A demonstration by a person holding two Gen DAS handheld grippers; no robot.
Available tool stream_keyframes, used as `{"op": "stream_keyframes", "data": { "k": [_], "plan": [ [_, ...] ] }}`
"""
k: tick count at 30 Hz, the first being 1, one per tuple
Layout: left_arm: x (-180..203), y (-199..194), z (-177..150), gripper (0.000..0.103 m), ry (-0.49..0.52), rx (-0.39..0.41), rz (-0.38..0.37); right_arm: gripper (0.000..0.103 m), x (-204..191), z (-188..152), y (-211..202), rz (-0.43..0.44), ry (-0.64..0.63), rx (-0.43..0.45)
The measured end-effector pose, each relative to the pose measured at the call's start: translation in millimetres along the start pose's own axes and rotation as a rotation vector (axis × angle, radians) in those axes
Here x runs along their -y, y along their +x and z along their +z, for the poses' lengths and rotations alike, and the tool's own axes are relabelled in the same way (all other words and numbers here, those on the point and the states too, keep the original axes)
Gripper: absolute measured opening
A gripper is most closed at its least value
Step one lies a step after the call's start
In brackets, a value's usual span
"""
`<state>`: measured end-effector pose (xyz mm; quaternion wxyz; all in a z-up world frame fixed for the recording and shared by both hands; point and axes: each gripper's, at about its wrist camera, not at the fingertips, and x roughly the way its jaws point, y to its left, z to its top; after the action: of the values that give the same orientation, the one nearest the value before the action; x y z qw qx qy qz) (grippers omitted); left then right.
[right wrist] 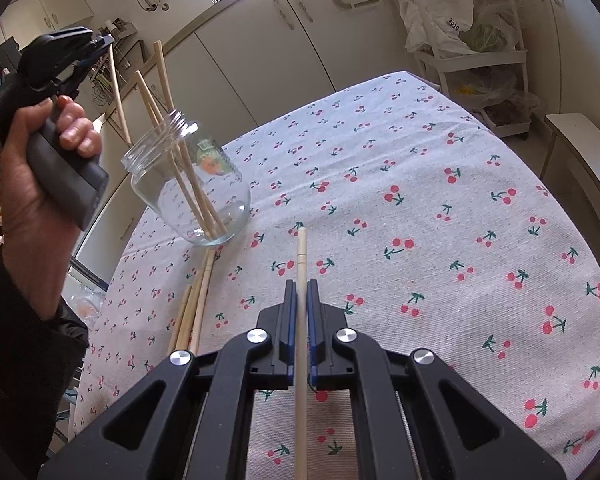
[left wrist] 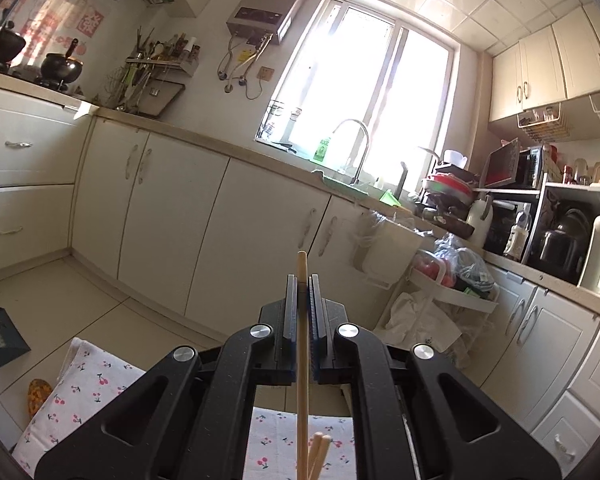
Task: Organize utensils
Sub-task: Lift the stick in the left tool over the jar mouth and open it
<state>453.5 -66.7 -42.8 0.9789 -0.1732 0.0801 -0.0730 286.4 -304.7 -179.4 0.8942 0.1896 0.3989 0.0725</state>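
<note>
A clear glass jar (right wrist: 188, 188) stands on the cherry-print tablecloth (right wrist: 420, 200) with a few wooden chopsticks (right wrist: 168, 92) leaning in it. My right gripper (right wrist: 301, 284) is shut on one chopstick (right wrist: 301, 256) that points forward over the cloth, to the right of the jar. A hand holds my left gripper (right wrist: 104, 42) up to the jar's left, shut on another chopstick (right wrist: 118, 96) whose lower end hangs just left of the jar's mouth. In the left wrist view that gripper (left wrist: 302, 280) pinches its chopstick (left wrist: 302, 360), with the tips of the other chopsticks (left wrist: 320, 444) below it.
Several loose chopsticks (right wrist: 196, 304) lie on the cloth near the jar's base. A white trolley (right wrist: 460, 52) with plastic bags stands beyond the table's far edge, and a pale bench (right wrist: 580, 152) to its right. Kitchen cabinets (left wrist: 220, 220) and a sink tap (left wrist: 356, 148) line the wall.
</note>
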Motion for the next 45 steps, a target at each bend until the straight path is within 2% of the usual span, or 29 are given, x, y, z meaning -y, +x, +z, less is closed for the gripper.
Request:
{"op": "stream_keyframes", "data": {
  "k": [14,24,36,39,45],
  "plan": [
    [7.5,-7.4,-36.3,0.005,0.087,-0.018,0.02,0.006,4.0,1.2,0.0,0.007,0.022,0.001],
    [8.3,-20.6,-62.7,0.005,0.144,-0.135,0.044,0.006,6.4,0.9,0.4,0.009,0.038,0.0],
    [13.9,-40.6,-73.6,0.006,0.207,-0.274,0.042,0.006,6.8,1.0,-0.5,-0.003,0.044,0.004],
    [15.5,-46.4,-73.1,0.012,0.219,-0.294,0.045,0.006,6.5,0.3,-0.8,-0.006,0.044,0.004],
    [14.0,-62.1,-69.2,0.036,0.231,-0.313,0.063,0.006,4.5,0.0,0.0,-0.015,0.035,0.002]
  ]
}}
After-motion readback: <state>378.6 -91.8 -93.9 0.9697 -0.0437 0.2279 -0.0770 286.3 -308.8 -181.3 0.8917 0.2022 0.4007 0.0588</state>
